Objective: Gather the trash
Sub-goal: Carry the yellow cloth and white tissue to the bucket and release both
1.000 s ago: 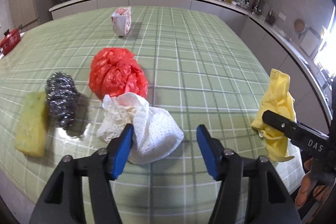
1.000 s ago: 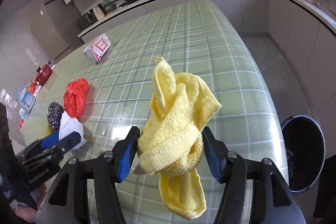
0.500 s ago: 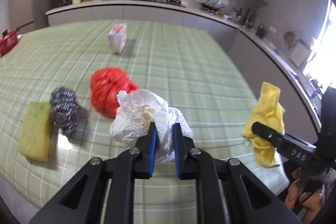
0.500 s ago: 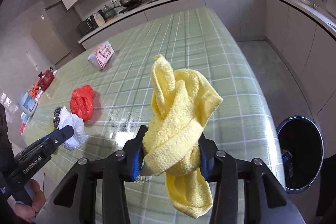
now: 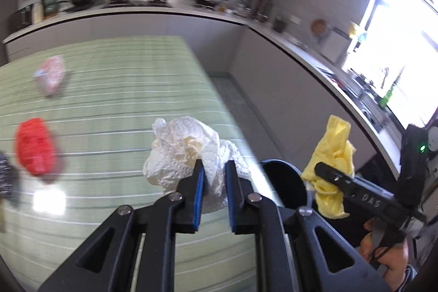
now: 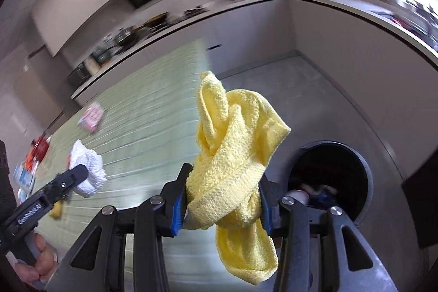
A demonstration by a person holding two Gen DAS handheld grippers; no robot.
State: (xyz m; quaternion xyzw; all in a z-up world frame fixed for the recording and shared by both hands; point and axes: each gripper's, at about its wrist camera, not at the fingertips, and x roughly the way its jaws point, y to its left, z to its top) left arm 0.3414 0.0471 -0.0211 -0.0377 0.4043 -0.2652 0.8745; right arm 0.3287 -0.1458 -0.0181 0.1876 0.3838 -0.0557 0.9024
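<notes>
My left gripper [image 5: 214, 171] is shut on a crumpled white paper towel [image 5: 186, 152] and holds it in the air near the right edge of the green checked table [image 5: 115, 106]. My right gripper [image 6: 221, 193] is shut on a knotted yellow cloth [image 6: 232, 160] and holds it beside the table, left of the round black trash bin [image 6: 332, 177] on the floor. The bin also shows in the left wrist view [image 5: 284, 182], just beyond the paper towel. The yellow cloth [image 5: 332, 160] hangs right of it there.
A red plastic bag [image 5: 34, 147], a steel scourer [image 5: 6, 179] and a pink-white carton [image 5: 50, 75] lie on the table. The bin holds some trash [image 6: 314, 190]. Grey cabinets and a counter [image 6: 356, 26] run around the room; grey floor lies between table and cabinets.
My left gripper closed on the paper towel, lifted it and swung right toward the bin. My right gripper carried the yellow cloth right, off the table's edge, nearer the bin.
</notes>
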